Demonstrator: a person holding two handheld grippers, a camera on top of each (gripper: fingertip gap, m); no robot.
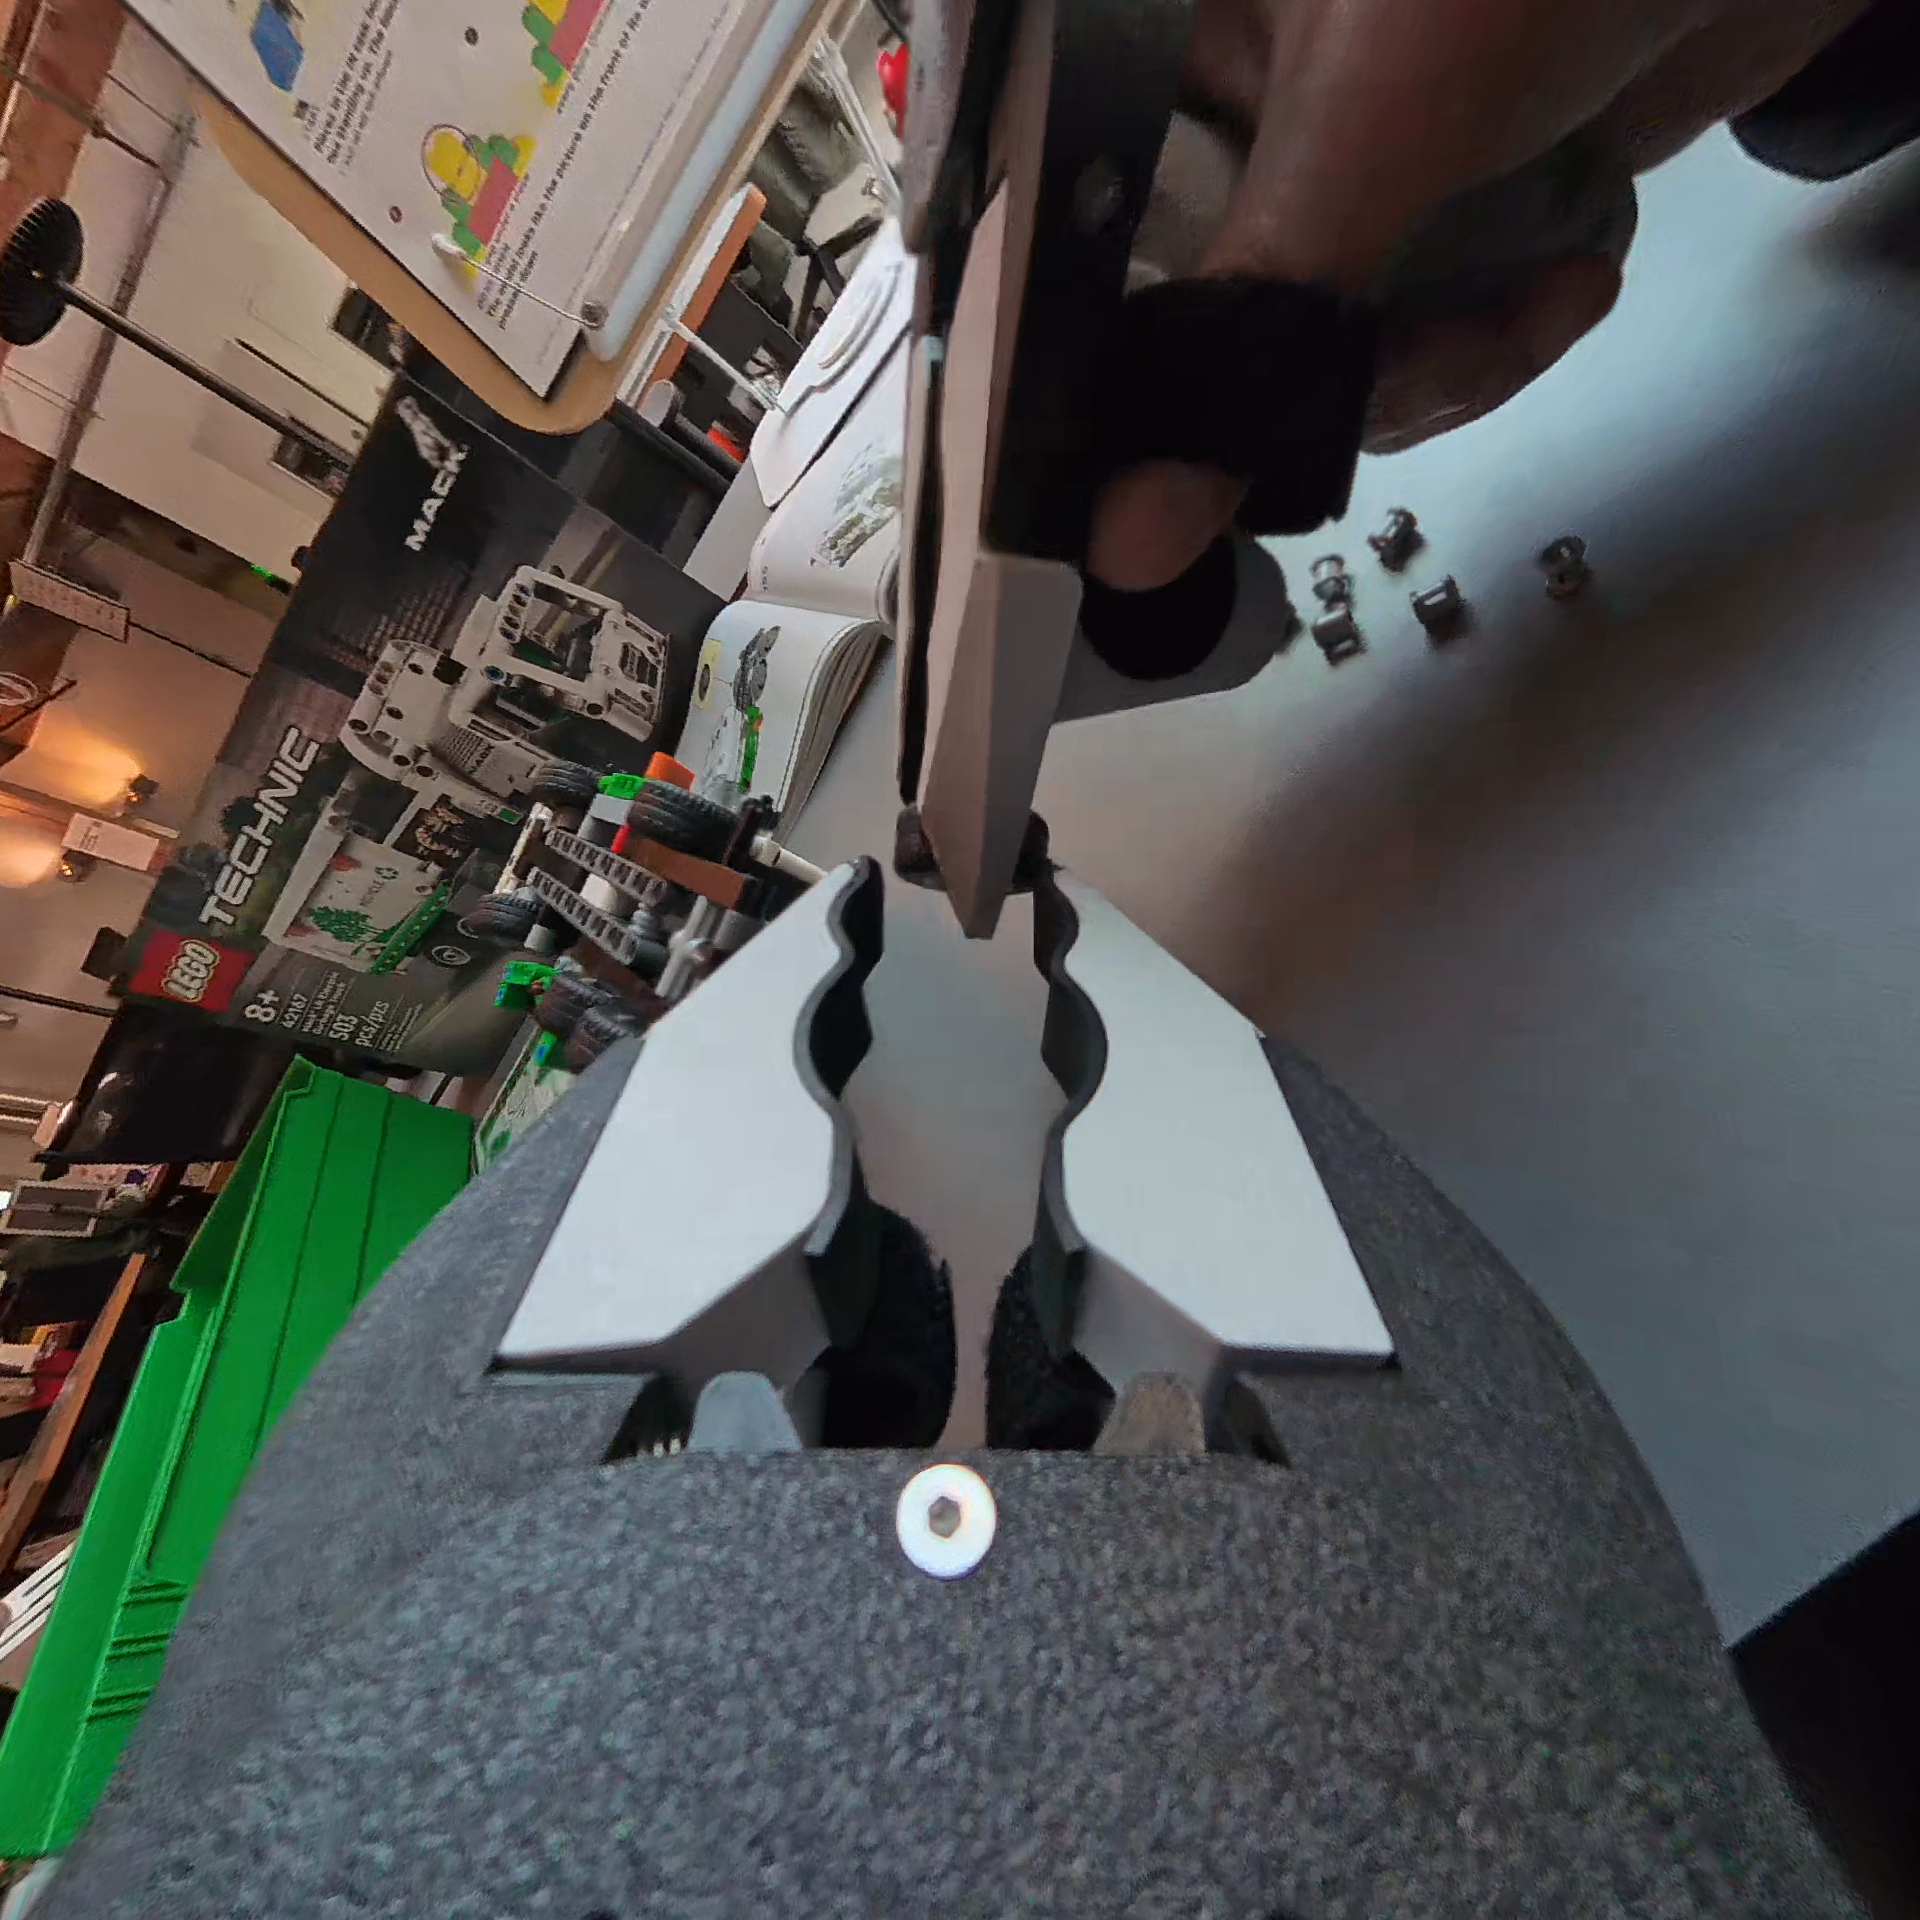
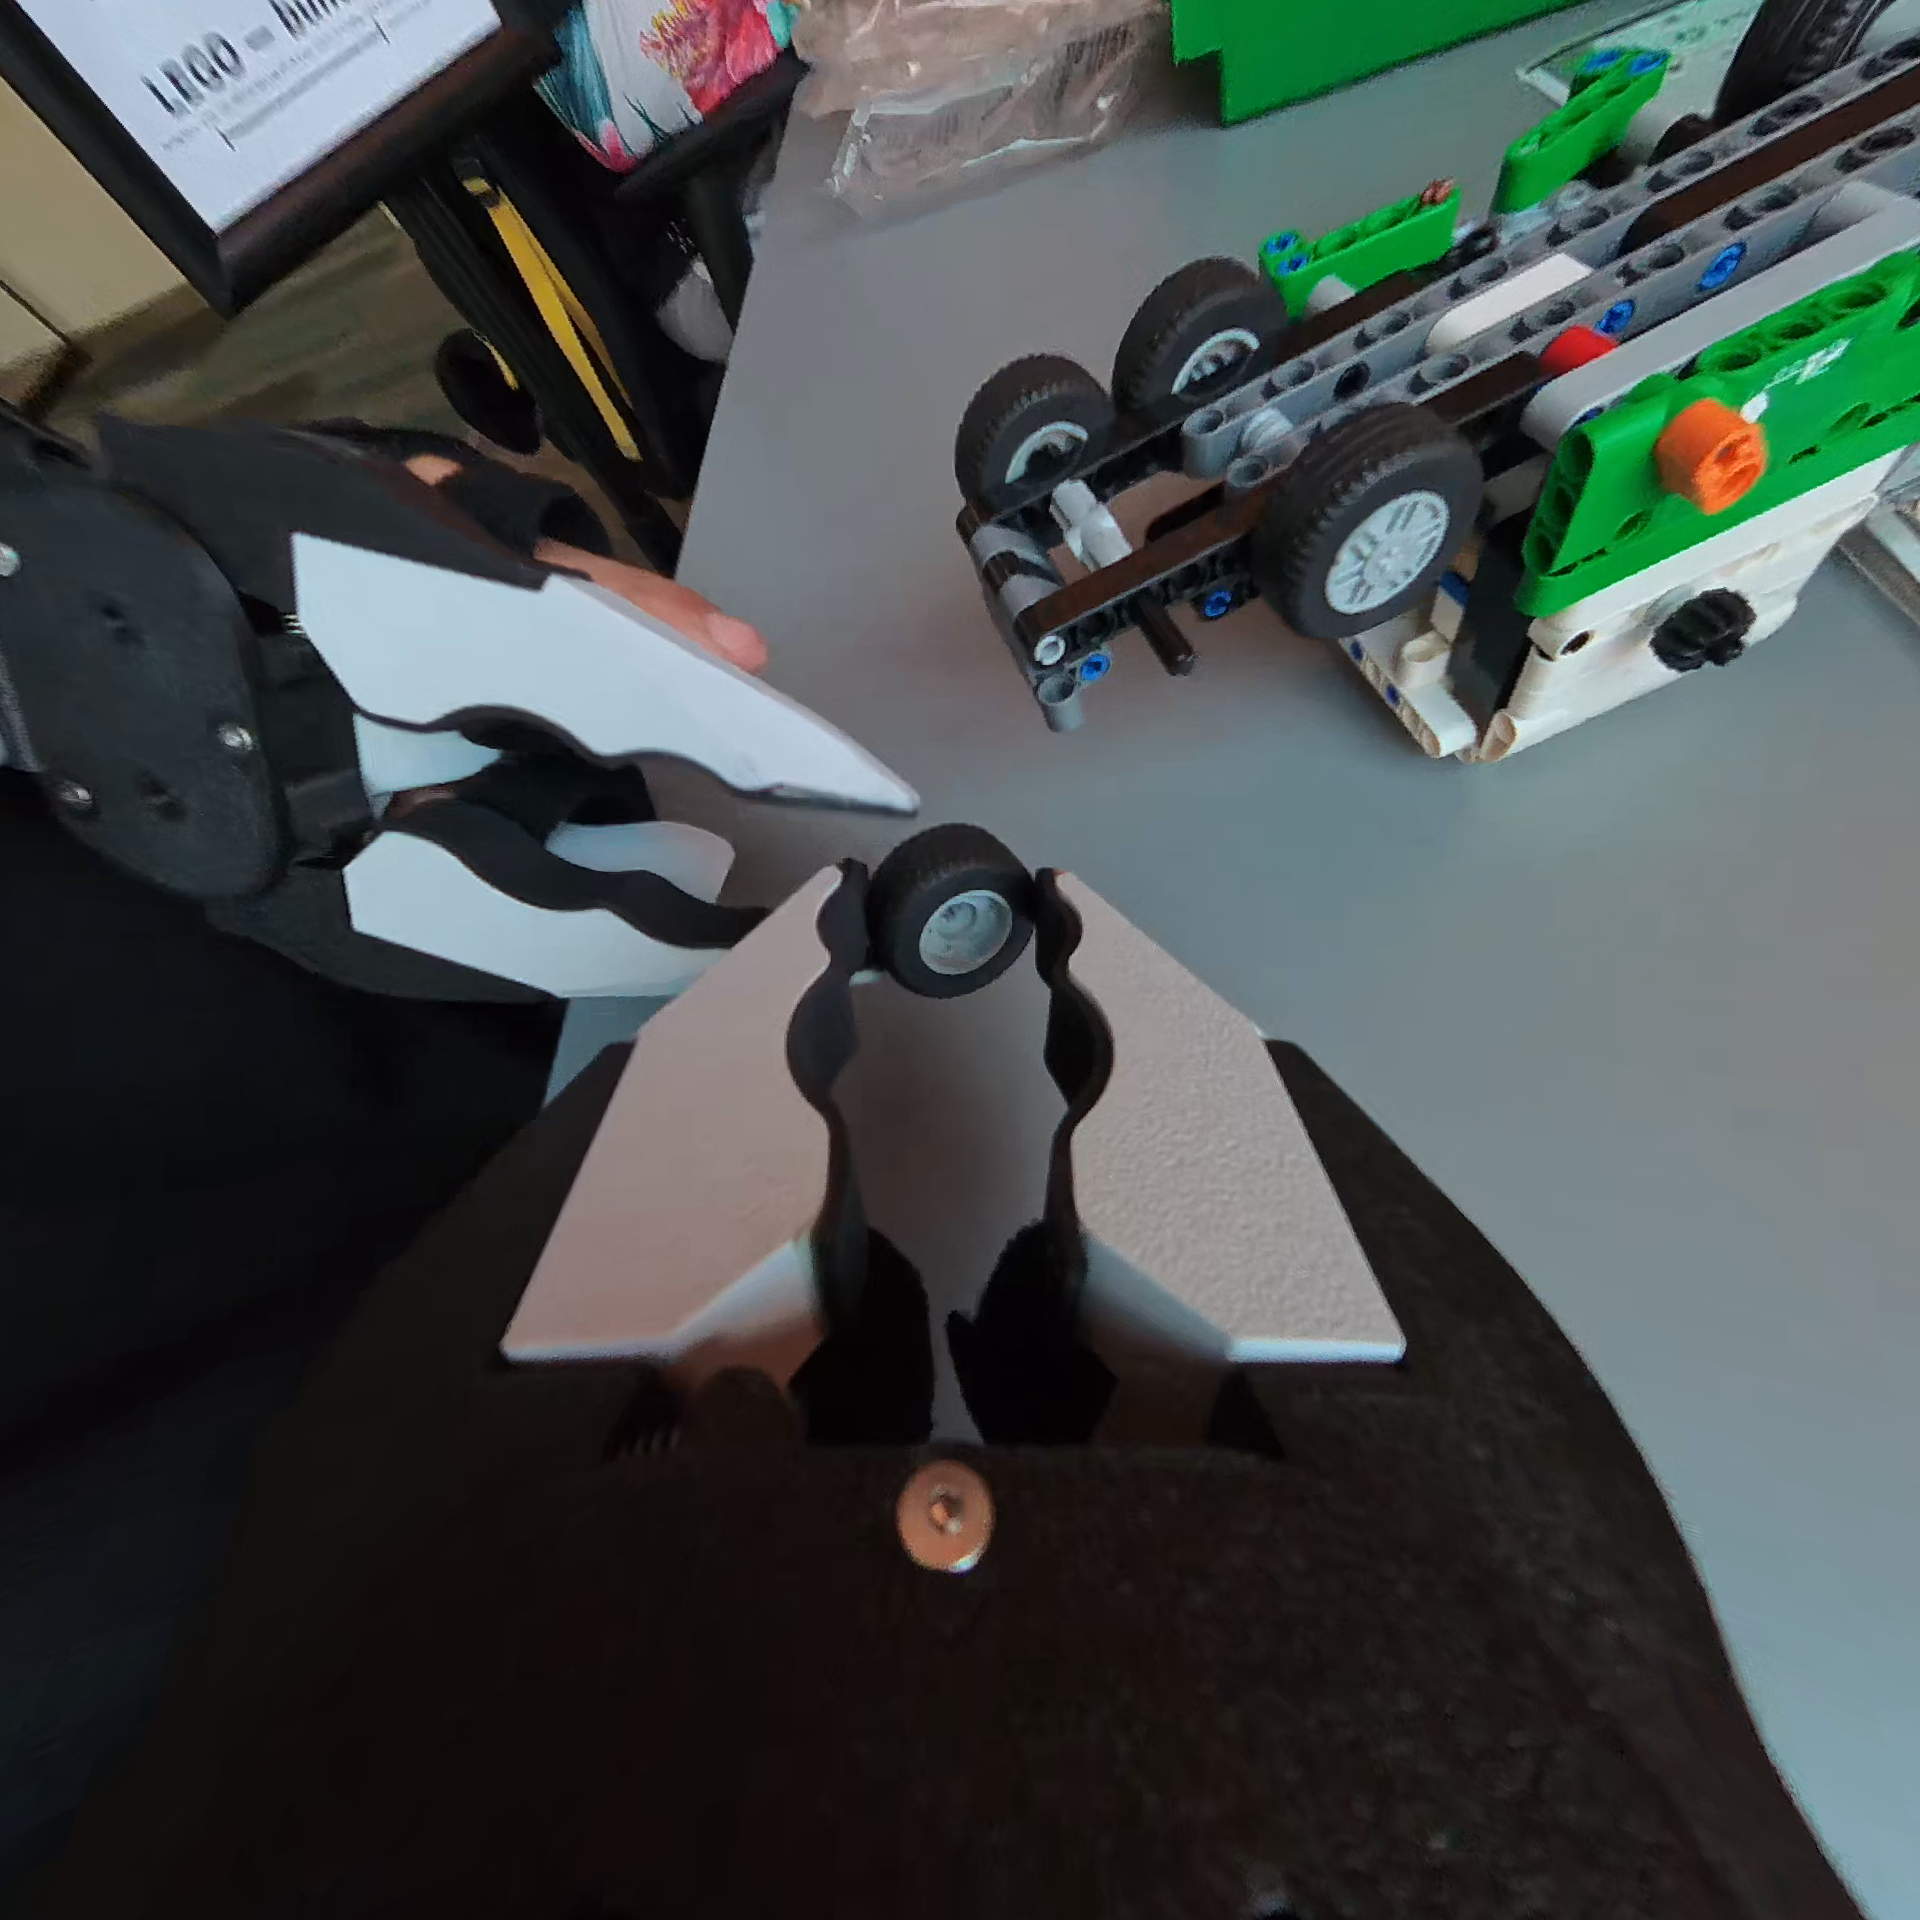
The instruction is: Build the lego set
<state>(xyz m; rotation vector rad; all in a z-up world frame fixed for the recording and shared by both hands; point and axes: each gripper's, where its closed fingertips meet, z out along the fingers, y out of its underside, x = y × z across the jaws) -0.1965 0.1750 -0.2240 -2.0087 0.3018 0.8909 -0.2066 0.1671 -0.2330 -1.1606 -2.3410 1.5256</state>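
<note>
Right gripper: jaws pinching a wheel at the tips, above the counter | Left gripper: jaws standing spread, holding nothing, just beside the wheel | Truck: lying on the counter, well apart, beyond the wheel | Connectors: lying scattered on the counter.

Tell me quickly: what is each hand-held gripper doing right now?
Left hand-held gripper: open, holding nothing.
Right hand-held gripper: shut on a small wheel, above the table.
</note>
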